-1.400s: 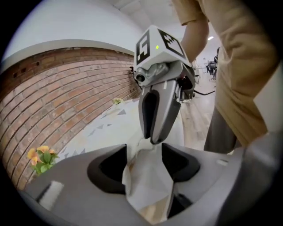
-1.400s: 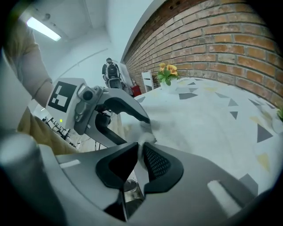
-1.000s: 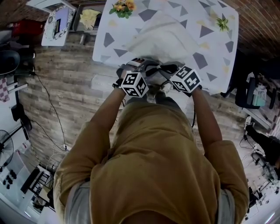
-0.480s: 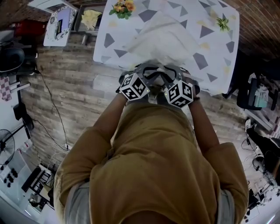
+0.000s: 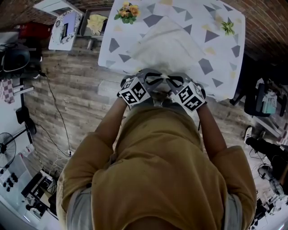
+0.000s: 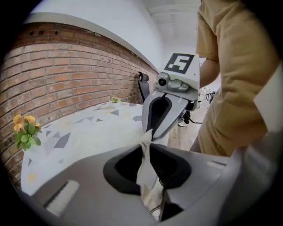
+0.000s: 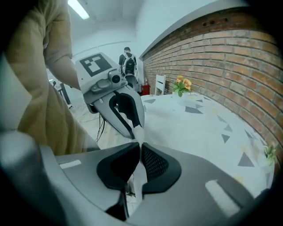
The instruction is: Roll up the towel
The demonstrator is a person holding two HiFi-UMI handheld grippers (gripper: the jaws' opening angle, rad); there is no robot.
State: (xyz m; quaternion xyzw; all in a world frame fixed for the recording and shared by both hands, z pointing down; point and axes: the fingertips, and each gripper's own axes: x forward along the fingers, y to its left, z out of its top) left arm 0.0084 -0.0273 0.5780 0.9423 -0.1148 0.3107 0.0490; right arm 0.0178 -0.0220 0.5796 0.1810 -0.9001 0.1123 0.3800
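A white towel (image 5: 166, 45) lies slantwise on the triangle-patterned table (image 5: 216, 27), its near end gathered at the table's front edge. My left gripper (image 5: 153, 83) and right gripper (image 5: 173, 83) face each other there, tips almost touching. In the left gripper view my left gripper (image 6: 148, 148) is shut on a strip of towel (image 6: 146, 170), with the right gripper (image 6: 152, 132) just beyond. In the right gripper view my right gripper (image 7: 140, 148) has just been closing and now pinches the towel (image 7: 139, 176), with the left gripper (image 7: 135, 130) opposite.
Orange flowers (image 5: 127, 8) and a green sprig (image 5: 228, 25) sit at the table's far corners. A tray with yellow items (image 5: 96, 20) and a patterned stool (image 5: 65, 29) stand to the left on the wooden floor. A brick wall (image 7: 230, 48) runs behind the table.
Both grippers have rolled, their marker cubes now turned differently, and they stay close together at the table's front edge. The towel's near end is bunched tighter between them.
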